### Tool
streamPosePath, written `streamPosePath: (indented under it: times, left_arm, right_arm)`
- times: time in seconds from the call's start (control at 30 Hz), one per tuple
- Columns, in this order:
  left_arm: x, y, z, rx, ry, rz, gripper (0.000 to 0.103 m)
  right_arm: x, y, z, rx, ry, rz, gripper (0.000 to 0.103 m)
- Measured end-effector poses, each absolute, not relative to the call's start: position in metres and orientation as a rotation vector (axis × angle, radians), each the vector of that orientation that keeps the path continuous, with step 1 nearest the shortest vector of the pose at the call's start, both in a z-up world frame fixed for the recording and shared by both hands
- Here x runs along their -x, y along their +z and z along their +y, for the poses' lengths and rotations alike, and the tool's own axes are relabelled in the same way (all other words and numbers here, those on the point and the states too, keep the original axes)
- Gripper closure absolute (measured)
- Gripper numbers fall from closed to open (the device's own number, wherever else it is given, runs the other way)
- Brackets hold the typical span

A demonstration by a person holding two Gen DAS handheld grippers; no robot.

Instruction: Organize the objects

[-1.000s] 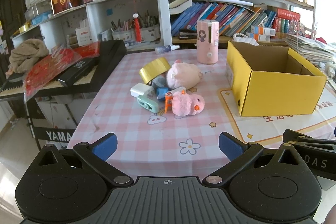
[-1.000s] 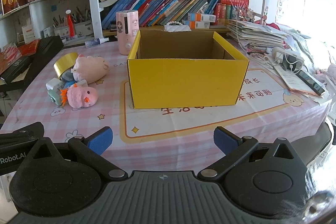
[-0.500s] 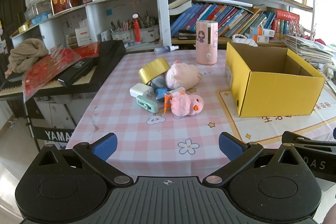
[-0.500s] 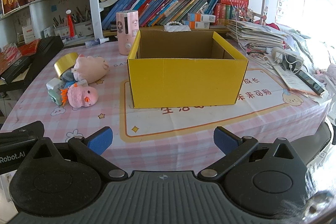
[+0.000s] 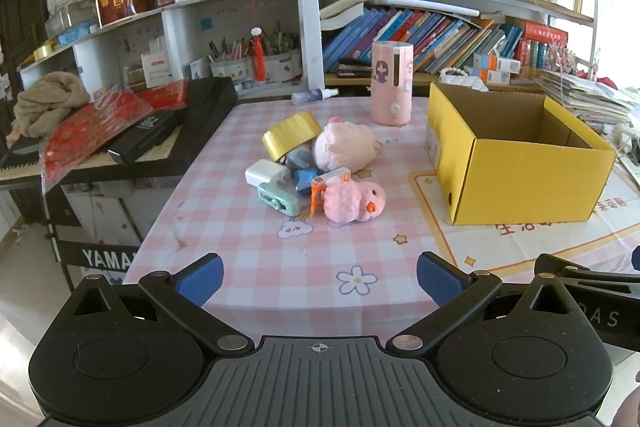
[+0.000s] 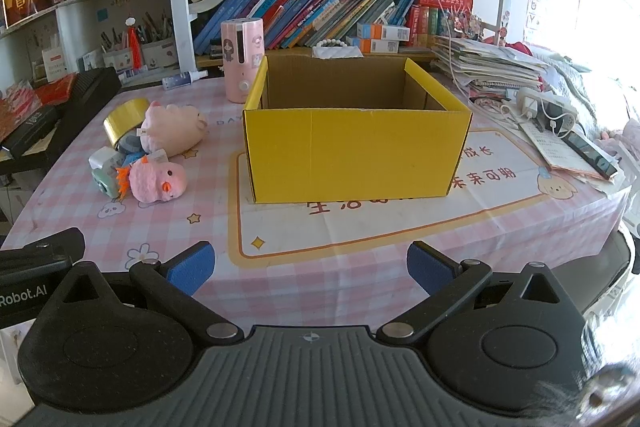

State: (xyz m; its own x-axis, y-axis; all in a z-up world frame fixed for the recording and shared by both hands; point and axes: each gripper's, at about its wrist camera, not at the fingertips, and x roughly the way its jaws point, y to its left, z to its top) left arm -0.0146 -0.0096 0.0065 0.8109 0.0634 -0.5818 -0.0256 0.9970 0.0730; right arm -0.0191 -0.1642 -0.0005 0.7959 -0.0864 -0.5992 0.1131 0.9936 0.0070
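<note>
Pink-checked table point(image 5: 248, 255): fuzzy pink toys point(image 5: 352, 201) beside open, empty yellow box point(image 6: 356, 151); both grippers point(image 5: 318, 277) point(image 6: 310, 265) spread wide, empty.

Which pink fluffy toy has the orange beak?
The smaller pink plush chick, nearest the camera, beside the mint green gadget. The bigger pink plush behind it, against the gold tape roll, shows no orange.

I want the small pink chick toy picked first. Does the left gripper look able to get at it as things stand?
Probably yes. The left gripper is open, with bare tablecloth between it and the pink chick toy, which lies at the near edge of the pile.
</note>
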Motion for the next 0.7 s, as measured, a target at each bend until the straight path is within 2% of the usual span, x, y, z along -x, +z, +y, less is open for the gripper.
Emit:
streamPosePath:
  times: [0.7]
  left_arm:
    - [0.018,0.008,0.019,-0.037,0.074,0.612,0.0]
  right_arm:
    - [0.027,0.005,-0.147,-0.042,-0.06,0.617,0.002]
